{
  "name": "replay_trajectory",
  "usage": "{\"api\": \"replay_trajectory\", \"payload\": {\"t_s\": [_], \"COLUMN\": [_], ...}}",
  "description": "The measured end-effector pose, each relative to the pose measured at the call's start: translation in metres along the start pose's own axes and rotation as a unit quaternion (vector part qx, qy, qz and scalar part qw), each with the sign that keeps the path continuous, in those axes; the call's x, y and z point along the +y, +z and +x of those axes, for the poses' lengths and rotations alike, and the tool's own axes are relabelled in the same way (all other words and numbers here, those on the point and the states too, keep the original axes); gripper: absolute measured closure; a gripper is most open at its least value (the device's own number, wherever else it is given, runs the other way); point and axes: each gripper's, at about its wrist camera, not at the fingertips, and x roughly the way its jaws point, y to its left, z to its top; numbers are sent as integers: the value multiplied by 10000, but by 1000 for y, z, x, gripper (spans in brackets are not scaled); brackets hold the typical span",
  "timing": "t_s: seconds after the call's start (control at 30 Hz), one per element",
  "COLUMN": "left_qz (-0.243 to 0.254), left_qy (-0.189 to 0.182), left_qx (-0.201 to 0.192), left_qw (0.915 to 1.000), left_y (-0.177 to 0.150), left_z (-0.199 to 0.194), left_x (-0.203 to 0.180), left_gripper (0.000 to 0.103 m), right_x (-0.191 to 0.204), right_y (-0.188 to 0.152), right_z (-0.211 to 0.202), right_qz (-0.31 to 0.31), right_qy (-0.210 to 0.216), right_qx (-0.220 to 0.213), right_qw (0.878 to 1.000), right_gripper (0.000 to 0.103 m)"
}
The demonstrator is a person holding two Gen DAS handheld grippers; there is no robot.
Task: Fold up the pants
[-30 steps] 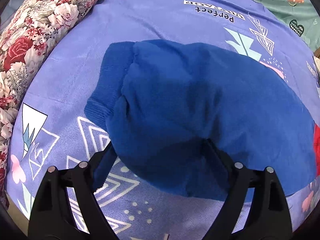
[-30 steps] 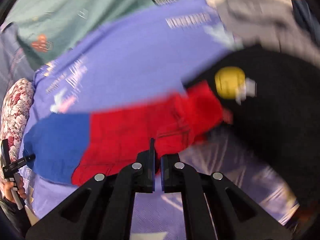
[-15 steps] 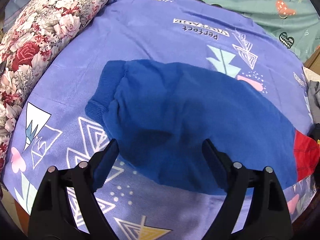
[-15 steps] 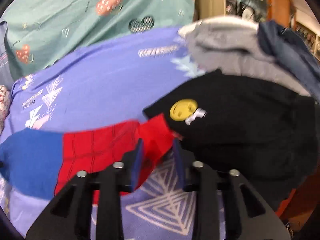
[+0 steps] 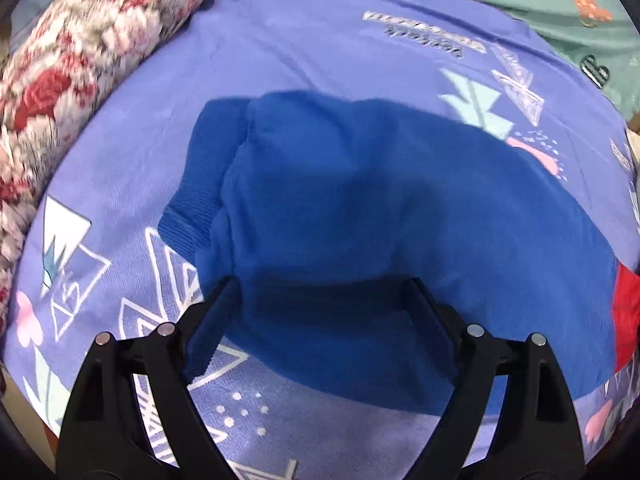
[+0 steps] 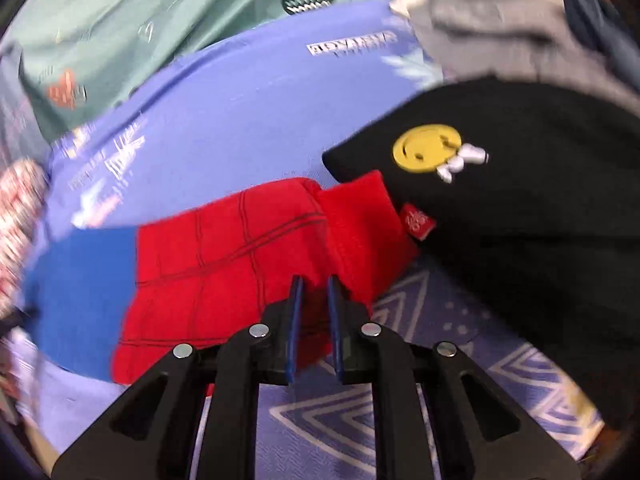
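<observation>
The pants (image 5: 360,216) lie flat across a purple patterned bedsheet (image 5: 280,48). They are blue at the leg end with ribbed cuffs (image 5: 196,196), and red with dark web lines at the waist end (image 6: 224,256). My left gripper (image 5: 320,292) is open wide, its fingers straddling the near edge of the blue leg end. My right gripper (image 6: 314,288) is open by a narrow gap, its fingertips at the near edge of the red waist part, with red cloth showing between them.
A black garment with a yellow smiley patch (image 6: 520,208) lies right of the red waist, touching it. Grey and dark clothes (image 6: 500,28) are piled behind it. A floral pillow (image 5: 80,64) lies at the left, and a green printed sheet (image 6: 140,20) at the back.
My left gripper has moved forward, so its fingers now straddle the blue edge. My right gripper has swung back left onto the red waist edge and narrowed its gap.
</observation>
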Motion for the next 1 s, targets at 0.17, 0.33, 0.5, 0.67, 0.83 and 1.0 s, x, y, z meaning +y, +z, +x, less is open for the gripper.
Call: {"api": "replay_trajectory", "payload": {"t_s": [0.17,0.33,0.5,0.67,0.83,1.0], "left_qz": [161,66,157,277,500,654], "left_qy": [-19,26,-474,-541,-611,-761], "left_qx": [-235,-211,-585,-769,-118,-241], "left_qw": [9996,9998,9970,9952,9968,9947], "left_y": [-2,3,19,34,37,26], "left_z": [-17,-14,-41,-39,13,13], "left_x": [-9,-13,-18,-31,-33,-25], "left_gripper": [16,13,13,13,13,13], "right_x": [28,40,73,150,241,307], "right_y": [6,5,18,31,42,43], "right_z": [-12,18,-4,2,53,99], "right_qz": [-496,-695,-387,-1359,-1965,-2310], "right_qy": [431,-123,1294,1365,1668,1639], "right_qx": [-5,434,524,61,219,338], "right_qw": [9978,9966,9895,9813,9660,9585], "right_gripper": [83,84,75,57,57,57]}}
